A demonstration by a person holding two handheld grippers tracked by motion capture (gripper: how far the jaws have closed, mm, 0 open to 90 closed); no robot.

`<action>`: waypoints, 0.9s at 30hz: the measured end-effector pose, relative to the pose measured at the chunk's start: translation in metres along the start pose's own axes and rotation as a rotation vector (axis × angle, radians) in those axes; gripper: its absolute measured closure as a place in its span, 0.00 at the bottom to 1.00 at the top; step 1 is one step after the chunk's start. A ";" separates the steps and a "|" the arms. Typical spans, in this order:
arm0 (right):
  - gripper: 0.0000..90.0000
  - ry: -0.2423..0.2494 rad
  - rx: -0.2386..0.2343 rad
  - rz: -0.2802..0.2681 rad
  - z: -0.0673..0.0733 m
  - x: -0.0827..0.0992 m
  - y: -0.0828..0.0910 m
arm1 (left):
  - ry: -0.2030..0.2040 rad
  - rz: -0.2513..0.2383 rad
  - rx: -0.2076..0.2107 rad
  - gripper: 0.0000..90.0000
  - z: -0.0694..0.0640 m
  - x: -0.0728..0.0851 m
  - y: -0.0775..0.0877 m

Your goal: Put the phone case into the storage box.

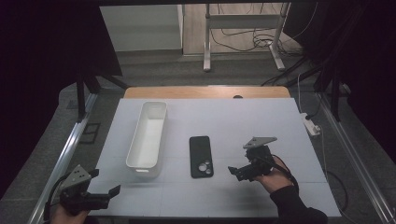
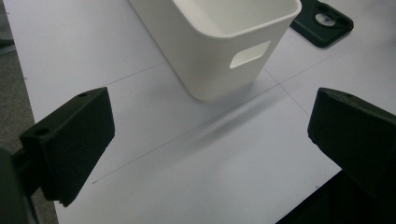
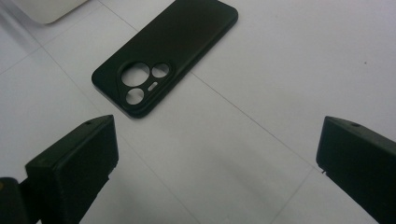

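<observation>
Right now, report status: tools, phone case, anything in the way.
Left tool open, near the bin. Right tool open, beside the phone case, not touching. Case flat on the table, camera cutouts up. Nothing between right tool and case.

The table (image 1: 261, 121) has a white top with thin seam lines across it, and a strip of wood shows along its far edge. On the left part a long white bin (image 1: 147, 134) stands with its long side going from near to far, open at the top. Just to the right of it, near the middle, a black phone case (image 1: 201, 157) lies flat, apart from the bin, with its camera holes at the near end.
</observation>
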State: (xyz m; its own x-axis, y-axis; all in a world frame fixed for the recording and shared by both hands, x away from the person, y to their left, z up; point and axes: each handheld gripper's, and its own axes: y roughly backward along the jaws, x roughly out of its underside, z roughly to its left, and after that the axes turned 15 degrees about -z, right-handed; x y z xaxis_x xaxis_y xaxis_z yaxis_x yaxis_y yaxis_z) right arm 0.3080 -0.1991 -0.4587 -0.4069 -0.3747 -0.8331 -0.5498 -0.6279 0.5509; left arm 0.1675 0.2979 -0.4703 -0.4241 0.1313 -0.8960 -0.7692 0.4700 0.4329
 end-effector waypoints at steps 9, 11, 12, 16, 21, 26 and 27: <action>0.00 0.028 -0.014 0.017 0.004 -0.007 -0.017 | 0.000 0.001 0.001 0.02 0.000 0.000 0.000; 0.00 0.035 -0.021 0.030 0.005 -0.009 -0.021 | -0.001 0.001 0.001 0.02 0.000 0.000 0.000; 0.00 0.033 -0.023 0.033 0.006 -0.010 -0.024 | -0.001 0.001 0.001 0.02 0.000 0.000 0.000; 0.00 0.048 -0.037 0.048 0.008 -0.013 -0.032 | -0.001 0.000 0.002 0.02 0.000 0.000 0.000; 0.00 0.054 -0.054 0.064 0.010 -0.018 -0.041 | -0.001 0.001 0.003 0.02 0.000 0.000 0.000; 0.00 0.076 -0.067 0.069 0.012 -0.022 -0.051 | -0.002 -0.001 0.004 0.02 0.000 0.000 0.001; 0.00 0.076 -0.067 0.069 0.012 -0.022 -0.051 | -0.002 -0.001 0.004 0.02 0.000 0.000 0.001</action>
State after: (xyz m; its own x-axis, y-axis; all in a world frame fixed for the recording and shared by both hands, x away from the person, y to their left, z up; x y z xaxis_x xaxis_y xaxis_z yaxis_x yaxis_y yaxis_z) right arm 0.3356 -0.1508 -0.4680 -0.3842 -0.4674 -0.7962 -0.4718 -0.6419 0.6045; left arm 0.1671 0.2982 -0.4701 -0.4227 0.1329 -0.8965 -0.7675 0.4735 0.4321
